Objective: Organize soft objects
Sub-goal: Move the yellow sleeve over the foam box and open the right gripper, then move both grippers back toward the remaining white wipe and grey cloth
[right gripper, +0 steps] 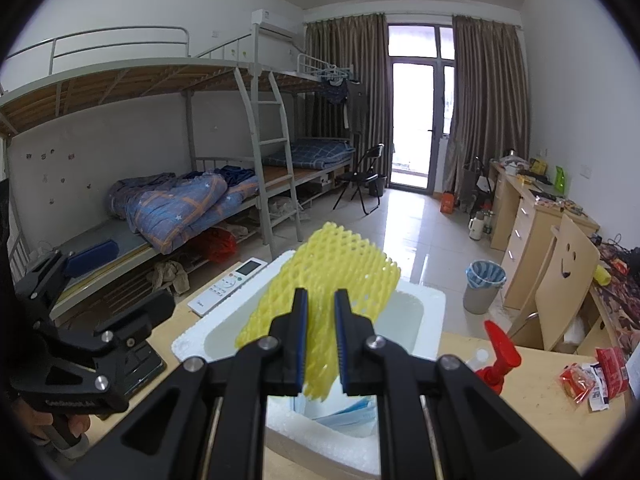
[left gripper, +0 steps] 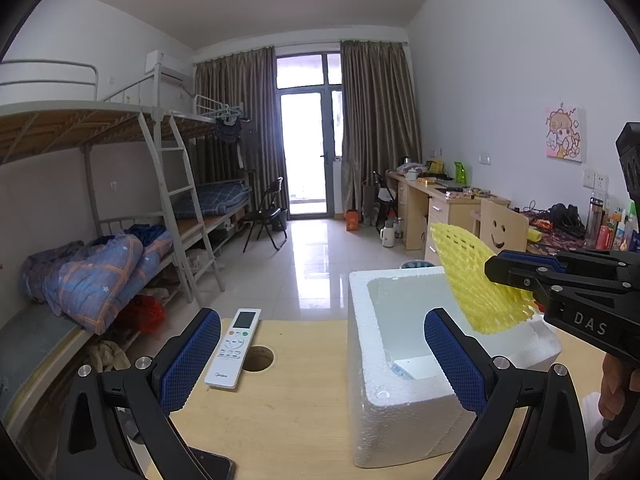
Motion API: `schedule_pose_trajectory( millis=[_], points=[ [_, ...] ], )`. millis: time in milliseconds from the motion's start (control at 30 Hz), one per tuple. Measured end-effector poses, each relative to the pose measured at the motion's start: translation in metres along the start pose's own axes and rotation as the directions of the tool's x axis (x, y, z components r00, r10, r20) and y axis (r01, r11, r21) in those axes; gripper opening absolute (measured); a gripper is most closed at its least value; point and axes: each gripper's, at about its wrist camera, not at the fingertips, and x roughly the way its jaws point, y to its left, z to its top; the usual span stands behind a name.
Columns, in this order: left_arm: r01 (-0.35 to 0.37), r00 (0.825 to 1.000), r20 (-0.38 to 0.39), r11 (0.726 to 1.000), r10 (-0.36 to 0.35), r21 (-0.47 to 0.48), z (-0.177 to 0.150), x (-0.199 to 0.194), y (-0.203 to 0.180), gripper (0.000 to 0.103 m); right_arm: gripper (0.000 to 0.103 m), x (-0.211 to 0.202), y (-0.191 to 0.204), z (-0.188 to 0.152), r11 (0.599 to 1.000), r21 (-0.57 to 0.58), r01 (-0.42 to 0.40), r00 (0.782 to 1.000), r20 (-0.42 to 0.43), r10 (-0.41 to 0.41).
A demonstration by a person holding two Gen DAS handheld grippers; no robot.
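A: Holding the yellow foam net (right gripper: 320,284) over the white foam box (right gripper: 434,300): the right claw (right gripper: 321,344) is pinching it near its lower end, jaws narrow, mesh fanning up and away from the pads. Blue-and-white soft items (right gripper: 344,414) are already lying on the box floor.

B: And the left claw (left gripper: 320,360)?

A: Standing wide, nothing between its pads, straddling the near wall of the box on the tabletop (left gripper: 280,400). A remote control (left gripper: 234,348) is lying just left of the box.

B: Step in hand?

A: Judging it as the drop-in stage. The next move is calling for lowering the net inside the walls before releasing; being light and springy, it could catch on the rim or bounce out.
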Motion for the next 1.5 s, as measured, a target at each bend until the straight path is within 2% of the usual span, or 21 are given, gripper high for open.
schedule_pose_trajectory(
  millis=[33,100,133,167,633,967,1067,1300,1433,1500],
  points=[
    [0.000,1.000,0.002,1.000,0.000,0.000,0.000,-0.001,0.000,0.102,0.017,0.001,0.003,0.001,1.000,-0.003,0.011,1.000,0.002,-0.011],
    [-0.001,1.000,0.005,1.000,0.001,-0.004,0.001,-0.001,0.002,0.102,0.035,0.003,0.001,0.002,1.000,0.012,0.012,1.000,0.002,-0.012],
    [-0.001,1.000,0.007,1.000,0.001,-0.006,0.001,-0.001,0.003,0.102,0.057,0.004,0.002,0.002,1.000,0.019,0.006,1.000,-0.002,-0.006],
    [-0.002,1.000,0.009,1.000,0.003,-0.007,0.001,-0.002,0.003,0.102,0.070,0.005,0.000,0.002,1.000,0.024,0.003,1.000,-0.006,-0.003],
    [0.003,1.000,-0.003,1.000,-0.003,-0.001,0.002,-0.001,0.001,0.102,0.072,-0.006,0.002,0.000,1.000,0.024,0.020,1.000,-0.005,-0.019],
    [0.025,1.000,0.017,0.999,-0.026,0.025,0.007,-0.024,-0.015,0.102,0.073,-0.038,0.005,0.005,0.999,0.021,0.040,0.999,0.029,-0.041],
    [0.030,0.999,0.021,0.999,-0.030,0.020,0.007,-0.033,-0.018,0.102,0.080,-0.051,0.003,0.004,0.998,0.027,0.048,0.998,0.039,-0.049],
    [0.026,0.998,0.051,0.999,-0.028,0.037,0.010,-0.066,-0.029,0.102,0.085,-0.083,0.001,-0.002,0.997,0.042,0.059,0.996,0.058,-0.061],
    [0.032,0.997,0.064,0.999,-0.034,0.034,0.008,-0.087,-0.033,0.102,0.099,-0.107,0.005,-0.007,0.997,0.058,0.052,0.995,0.082,-0.056],
    [0.032,0.997,0.071,0.999,-0.034,0.029,0.007,-0.097,-0.034,0.102,0.103,-0.120,0.008,-0.009,0.997,0.055,0.050,0.993,0.104,-0.056]
  ],
)
